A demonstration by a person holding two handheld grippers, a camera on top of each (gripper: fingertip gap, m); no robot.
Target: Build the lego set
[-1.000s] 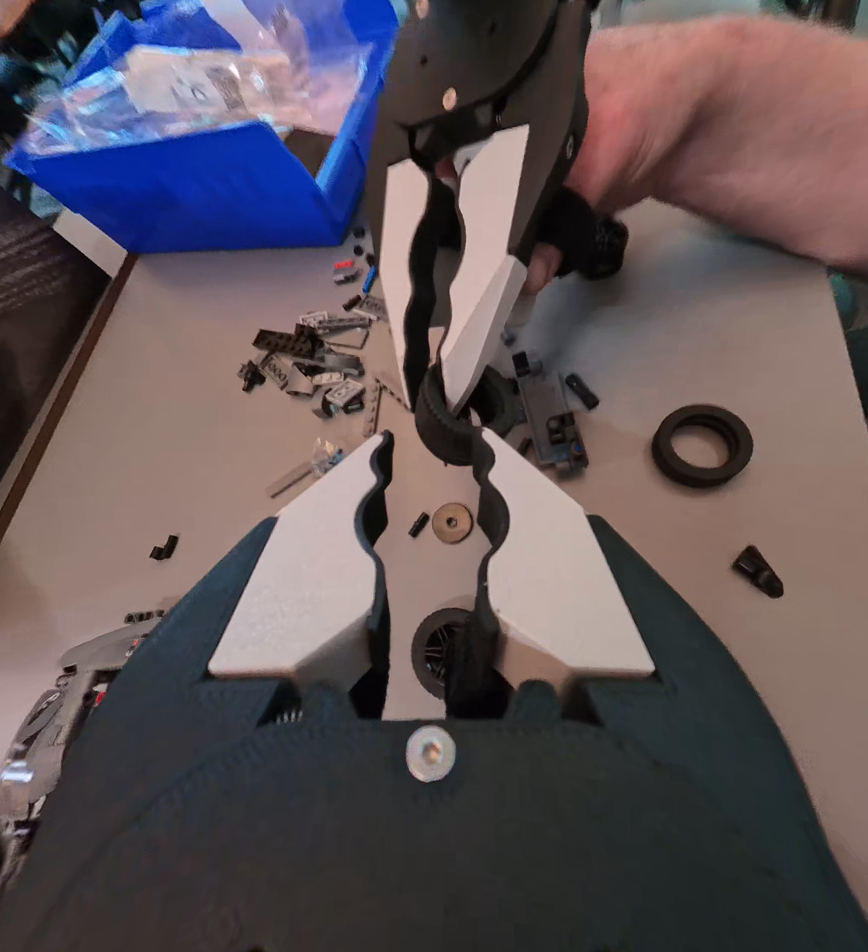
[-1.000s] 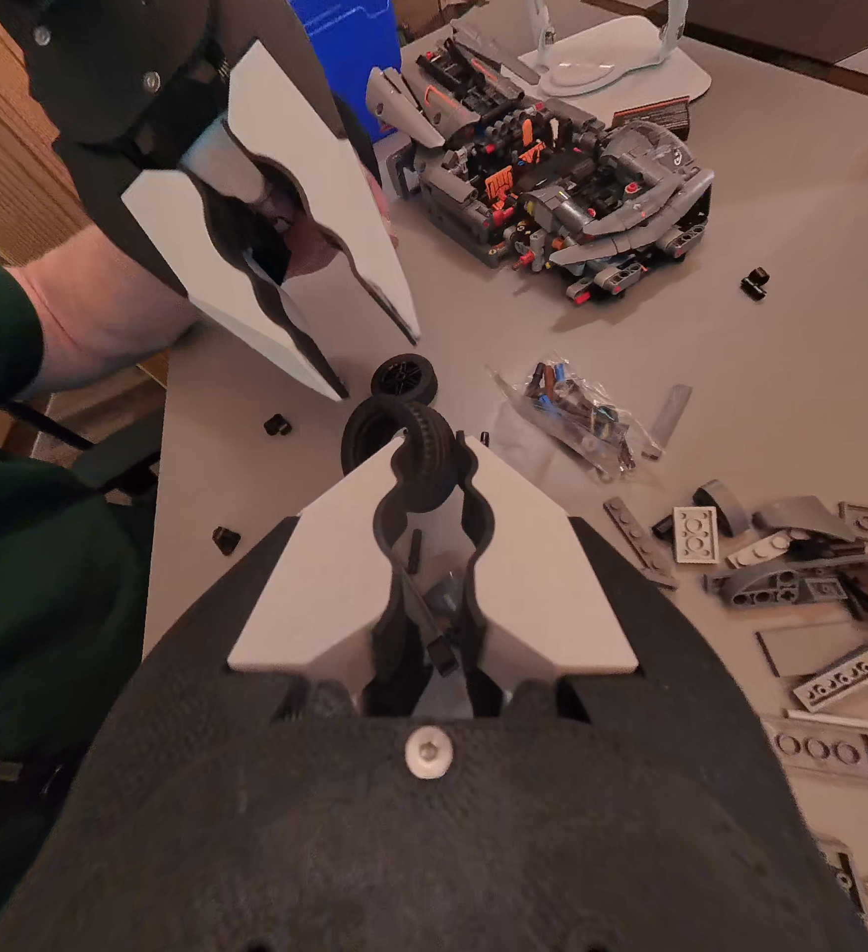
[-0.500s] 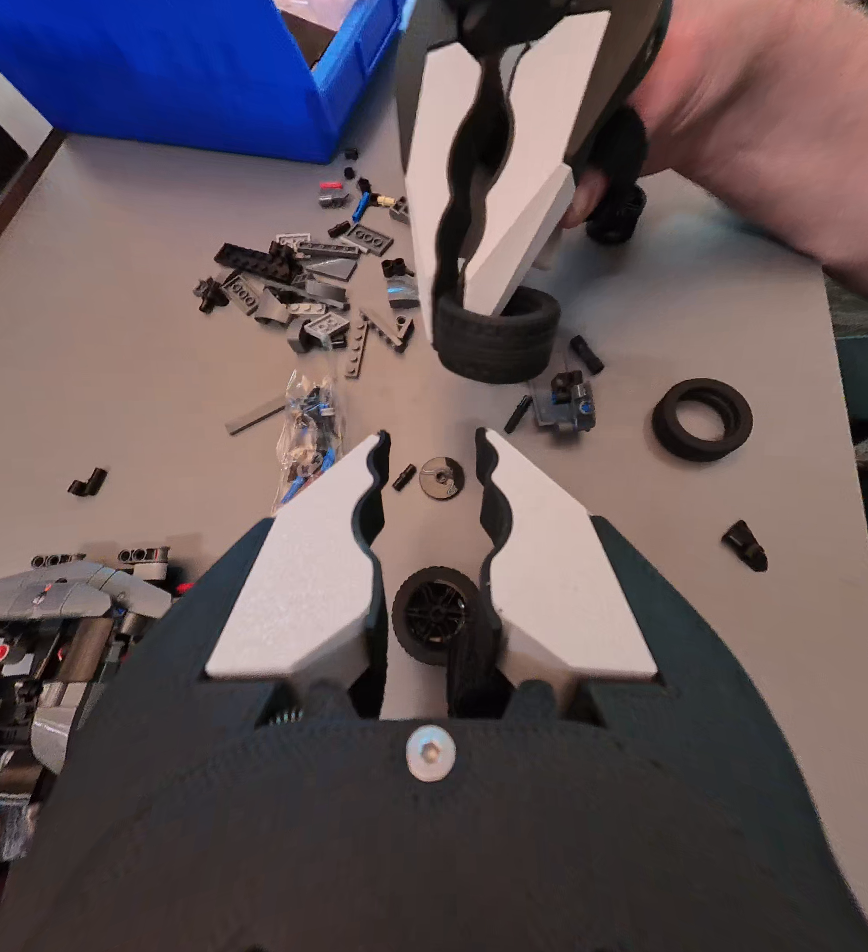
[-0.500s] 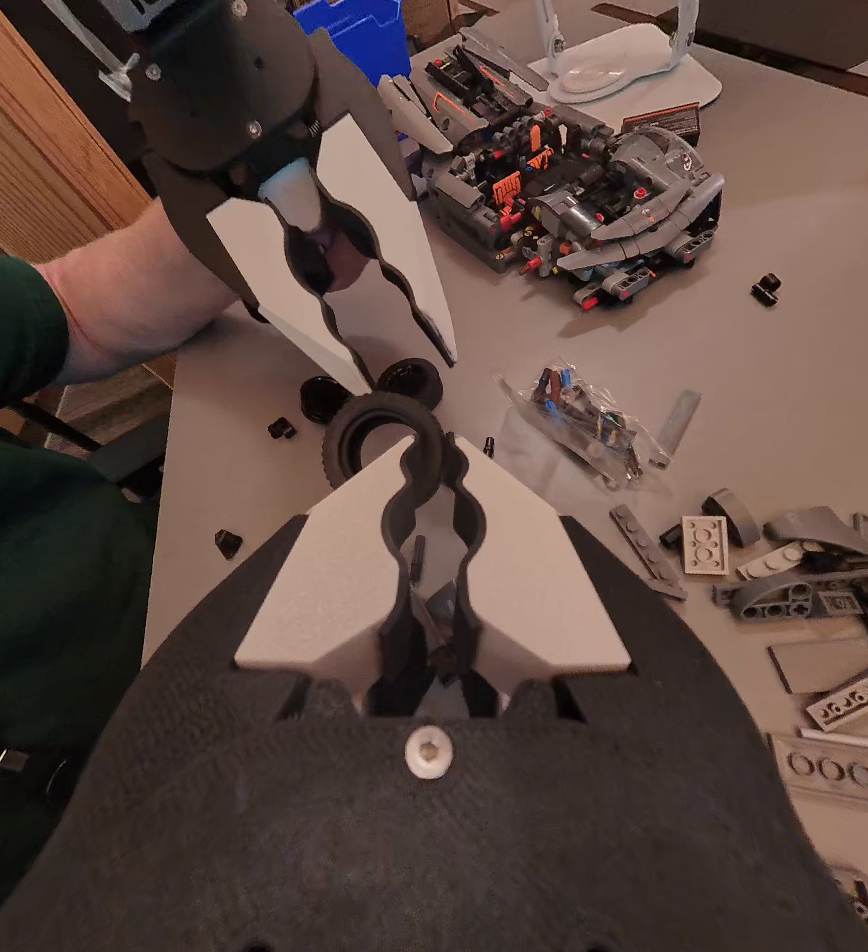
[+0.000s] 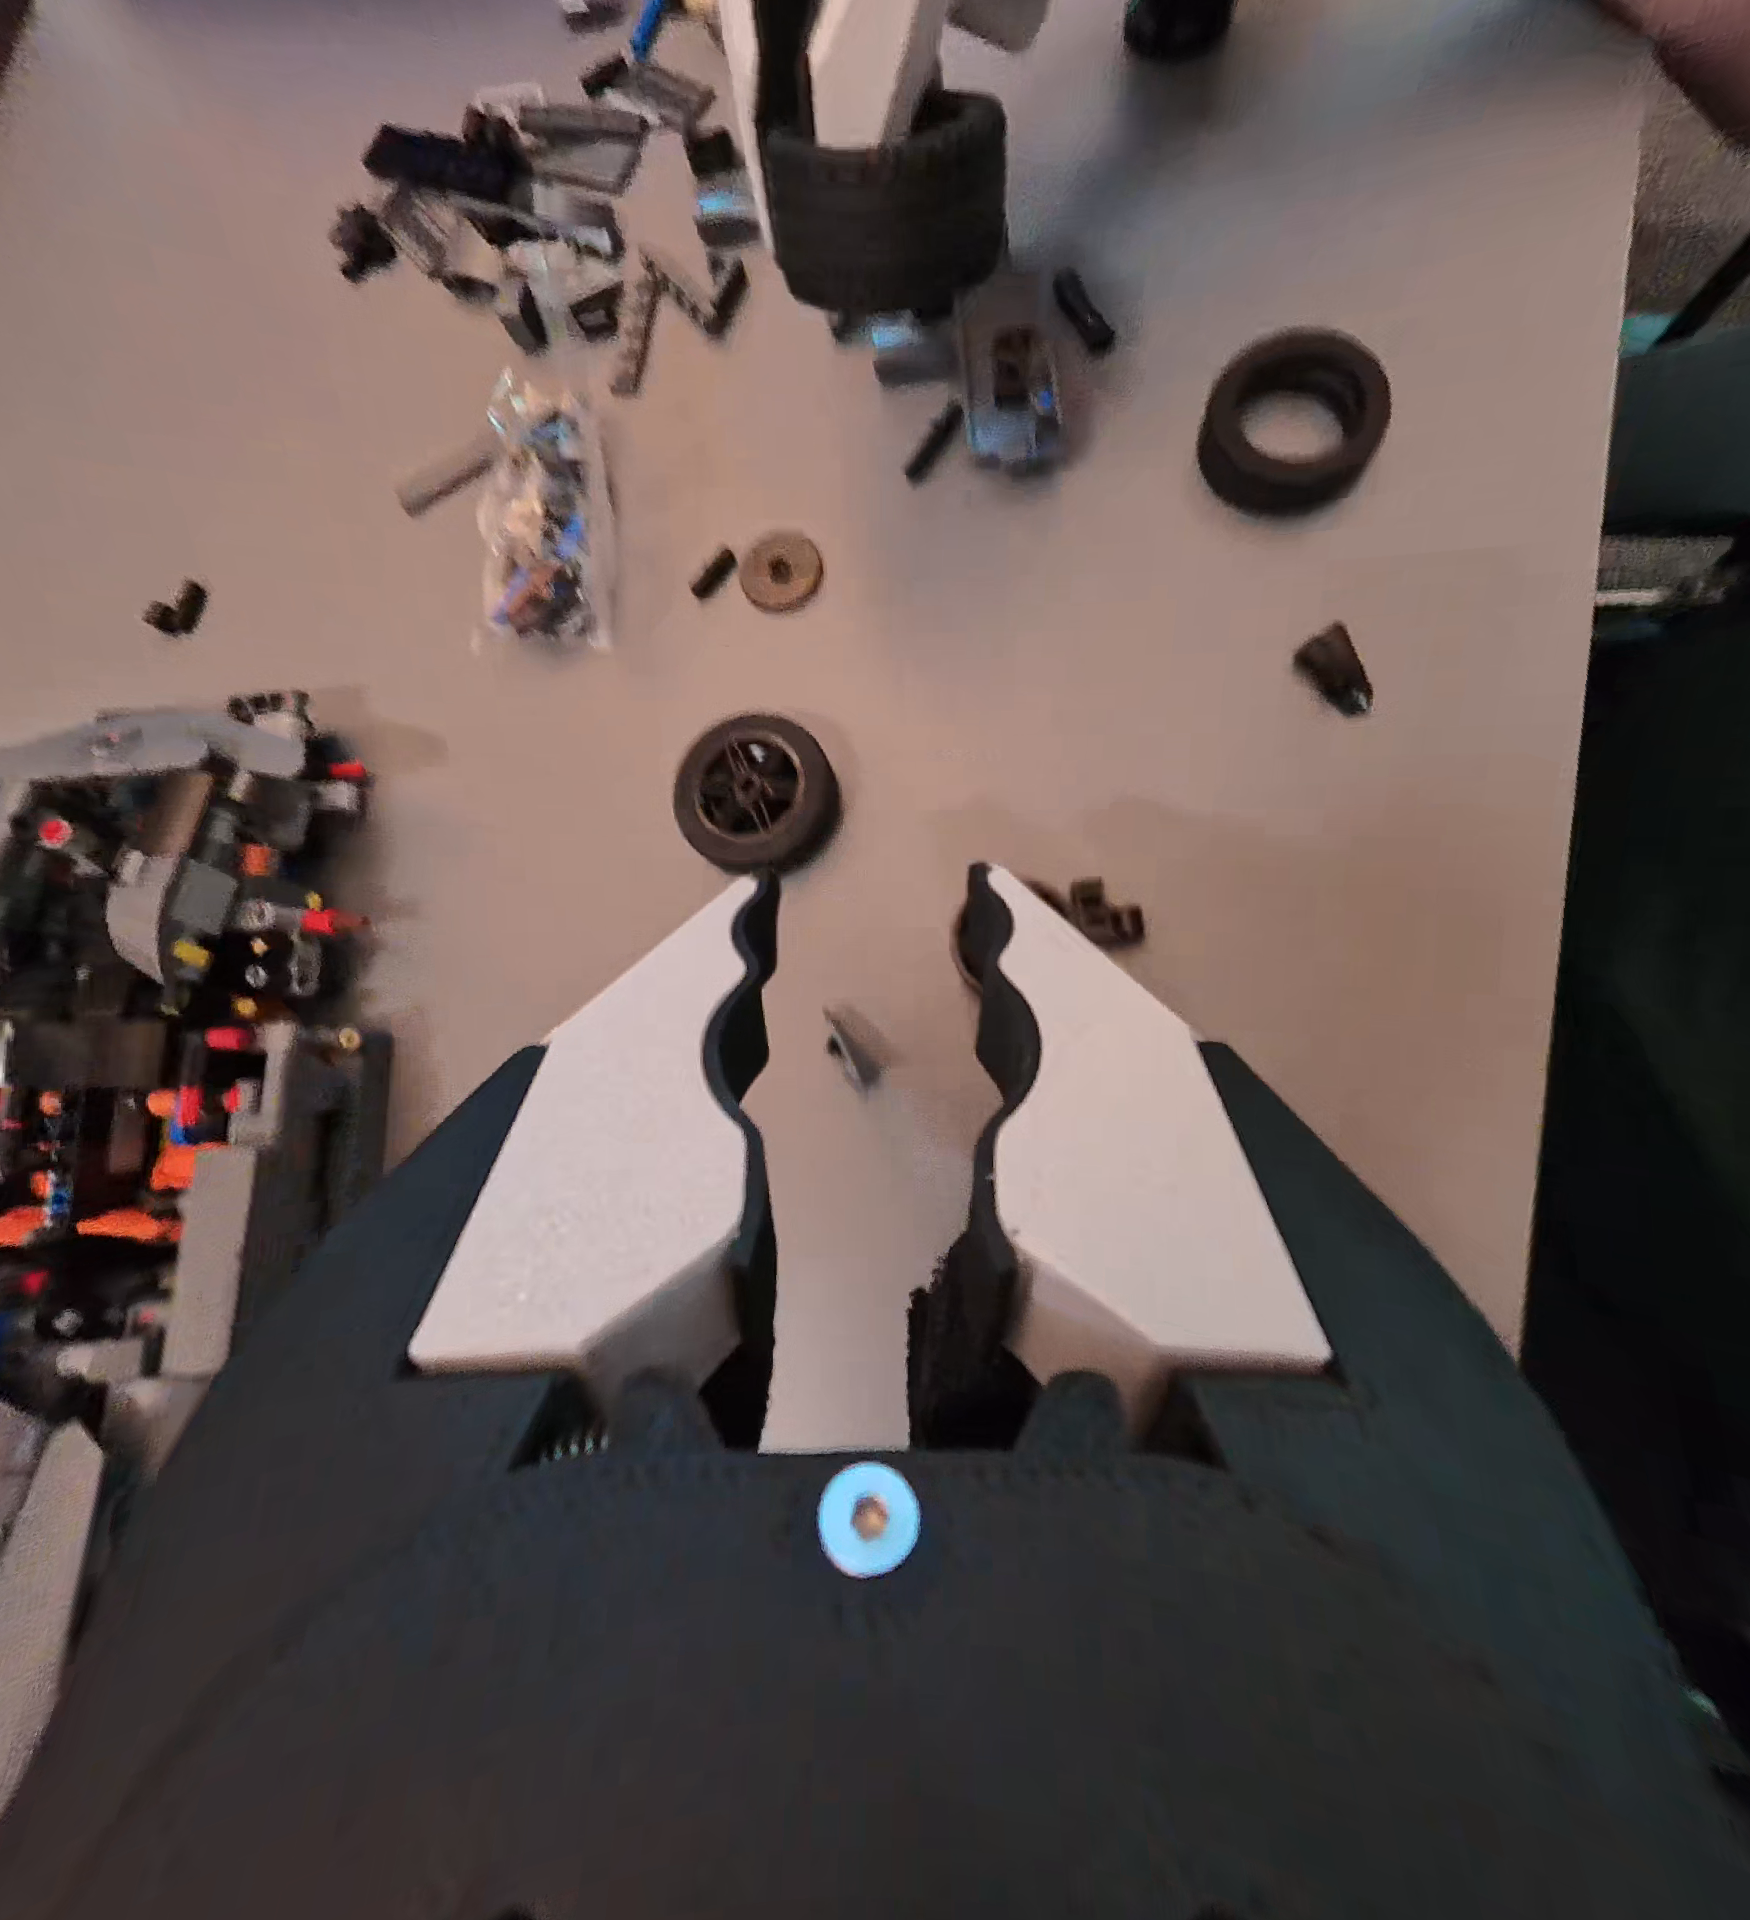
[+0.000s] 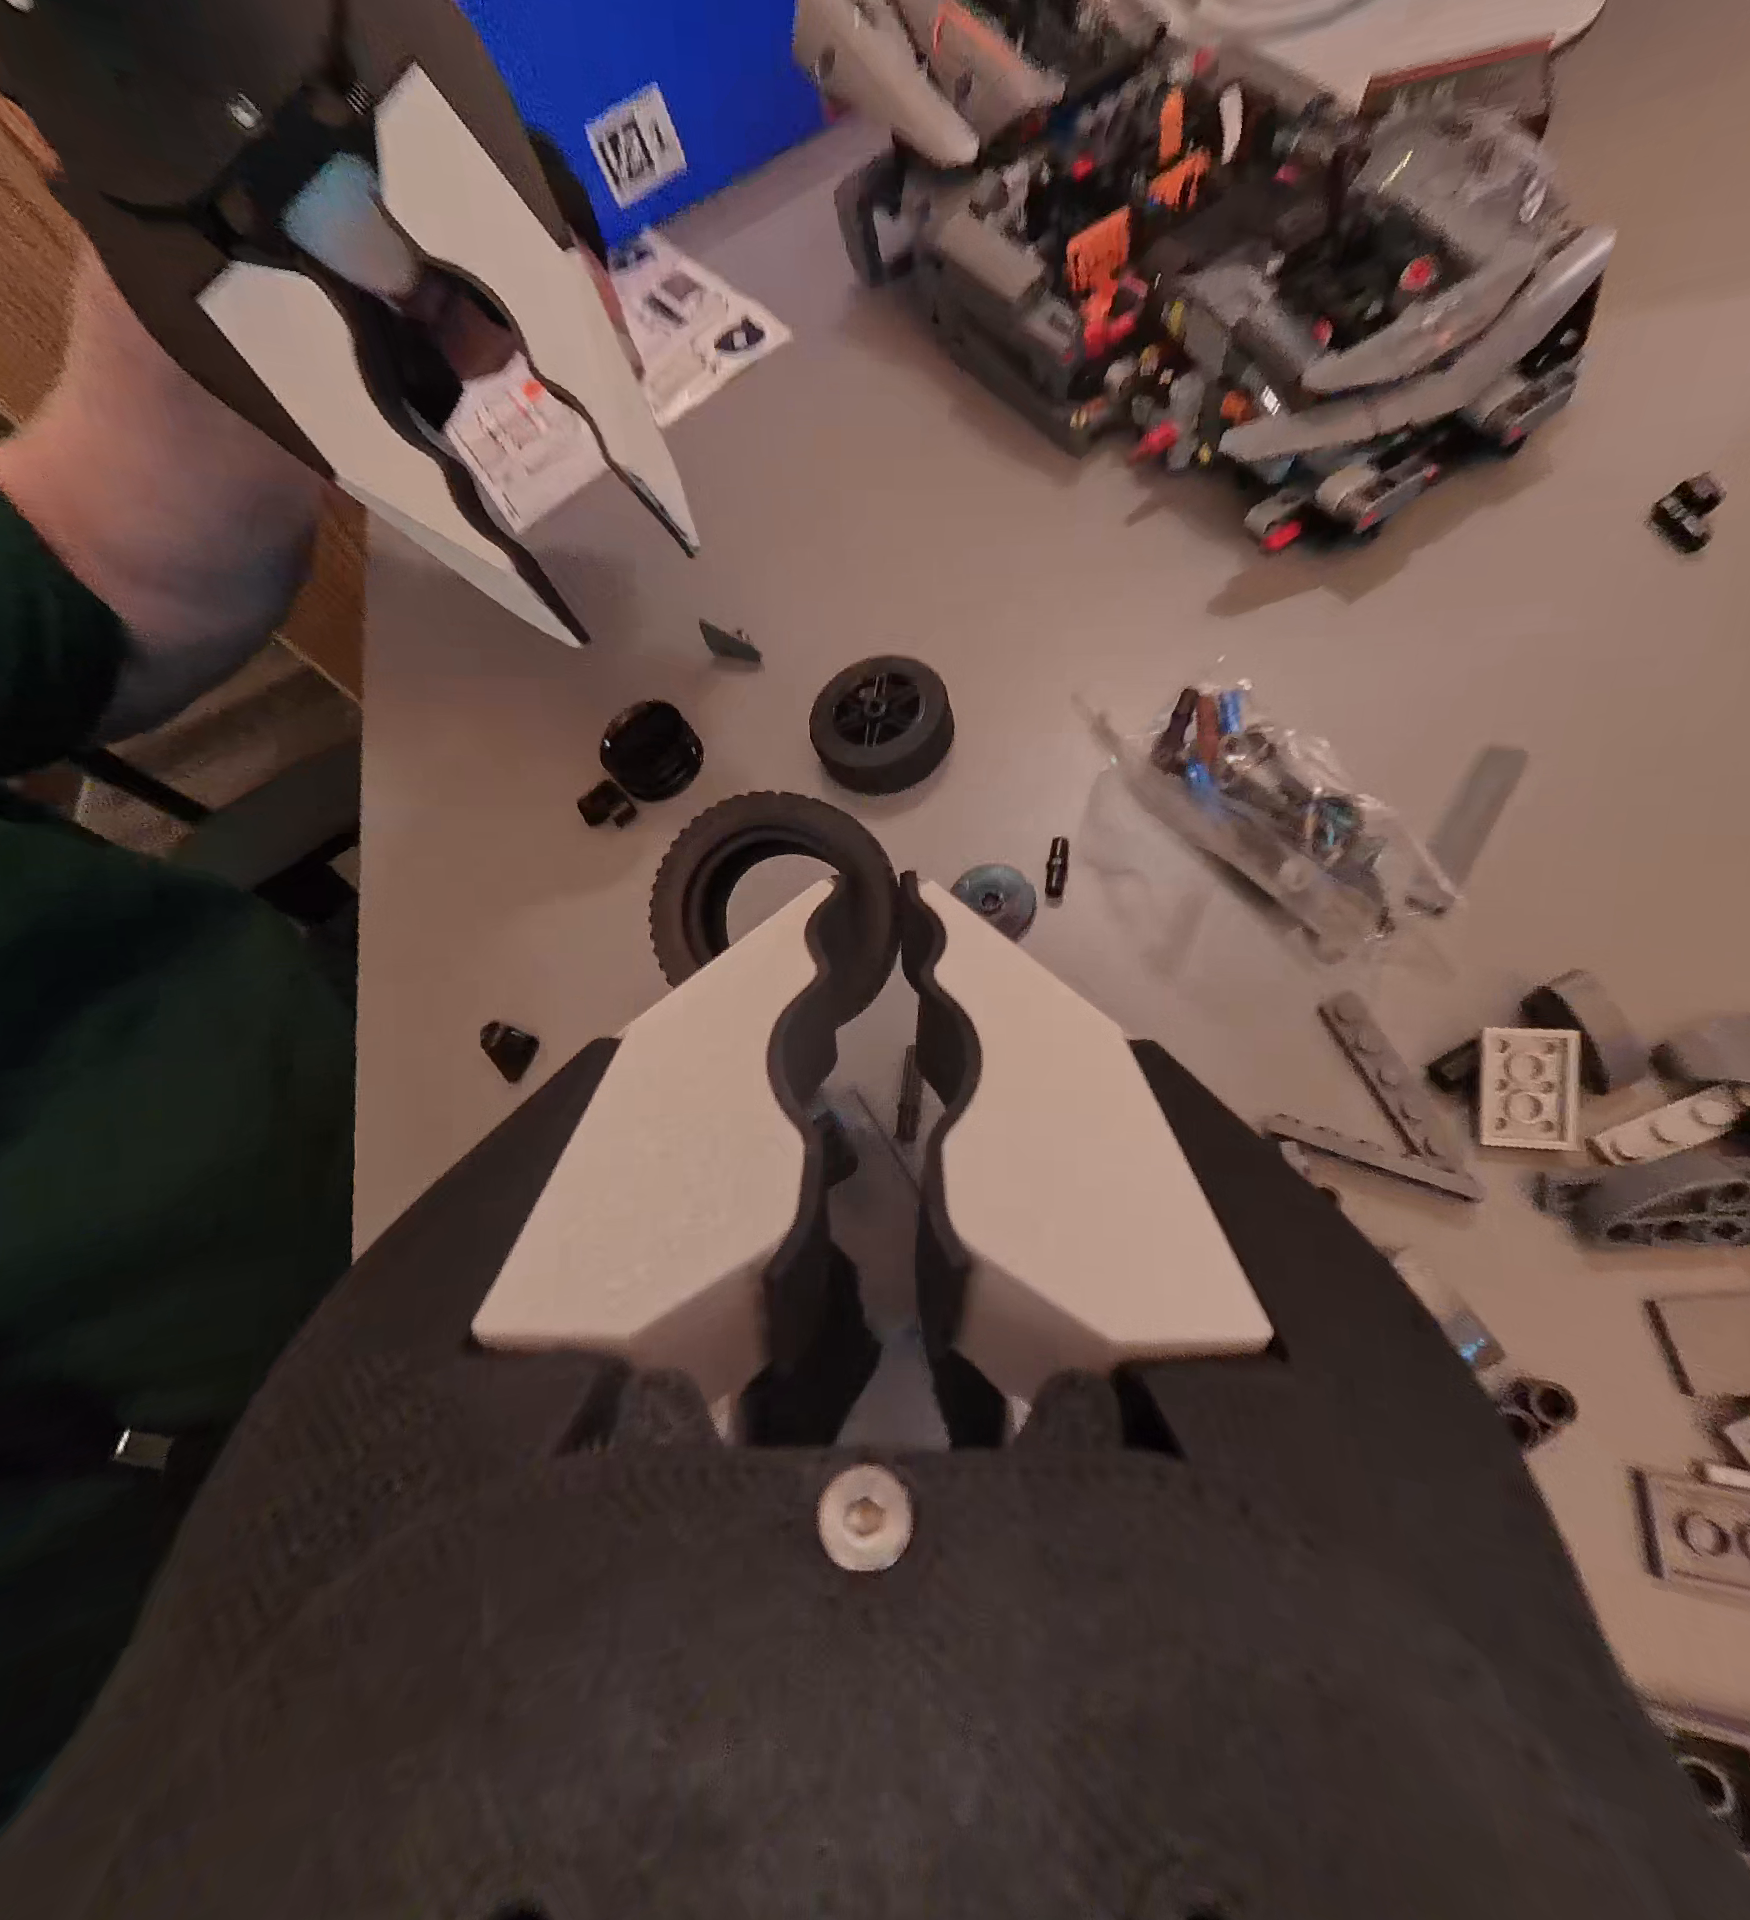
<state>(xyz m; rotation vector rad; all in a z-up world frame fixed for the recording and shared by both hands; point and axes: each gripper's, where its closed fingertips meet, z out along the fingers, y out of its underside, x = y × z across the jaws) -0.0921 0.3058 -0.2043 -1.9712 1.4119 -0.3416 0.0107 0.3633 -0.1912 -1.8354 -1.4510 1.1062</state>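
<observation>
I see my left claw (image 5: 866,883) spread and empty above the grey bench (image 5: 1266,790). It has pulled back since half a second ago: the black wheel with spokes (image 5: 757,805), which then lay between its fingers, now lies just beyond the tips. To the left stands the half-built grey model car (image 5: 144,935), and more of it shows now than before.

My right claw (image 6: 866,883) is pressed onto the rim of a black rubber tyre (image 6: 746,883) and holds it in the air, as it did a moment ago. In the left view this tyre hangs far, over the loose grey and black pieces (image 5: 538,239). A second tyre (image 5: 1292,421) lies flat at the far right.

A small clear bag (image 6: 1266,810) with dark and blue parts inside lies on the bench, right of the held tyre. The blue bin (image 6: 642,94) stands farthest away; its inside I cannot see. Beside it now show paper instruction sheets (image 6: 689,322).
</observation>
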